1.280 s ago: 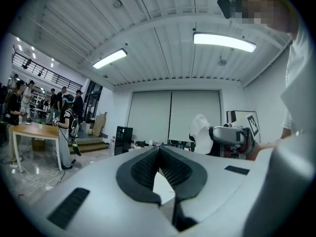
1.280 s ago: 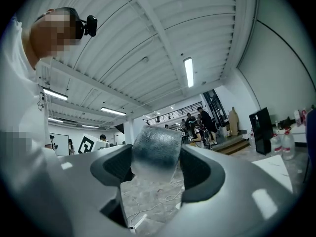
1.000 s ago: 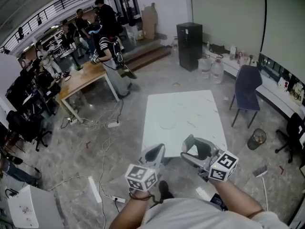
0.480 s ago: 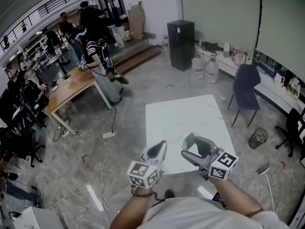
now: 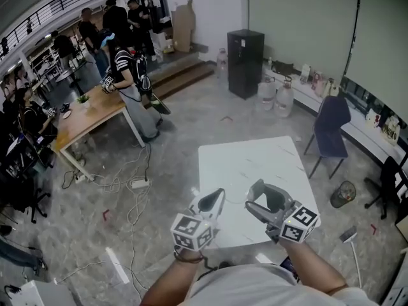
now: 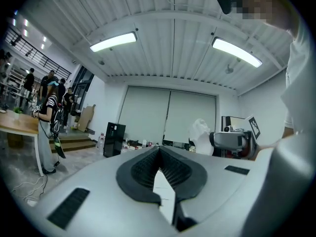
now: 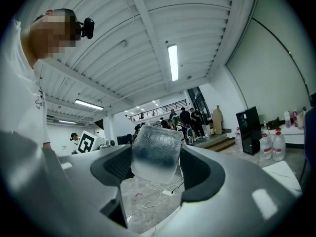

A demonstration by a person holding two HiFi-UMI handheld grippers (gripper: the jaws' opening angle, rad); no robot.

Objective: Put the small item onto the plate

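Observation:
My right gripper (image 5: 258,197) (image 7: 155,158) is shut on a small clear, frosted cube-like item (image 7: 155,152), which sits upright between the dark pads. Both grippers hang over the near edge of a white table (image 5: 255,161). The jaws of my left gripper (image 5: 211,203) (image 6: 159,154) are shut with nothing between them, only a thin sliver of light showing below the tips. The left gripper view shows the right gripper (image 6: 232,139) to its right. I cannot make out the plate on the tabletop in the head view.
A blue chair (image 5: 331,129) stands at the table's far right, with a small bin (image 5: 344,194) beside it. Behind are a black cabinet (image 5: 245,55) and water bottles (image 5: 284,97). Cables (image 5: 131,183) lie on the floor at left, near a wooden table (image 5: 86,115) with people.
The view has shifted toward the white table, which now lies closer under the grippers. Both grippers keep their pose, and the right one still holds the item.

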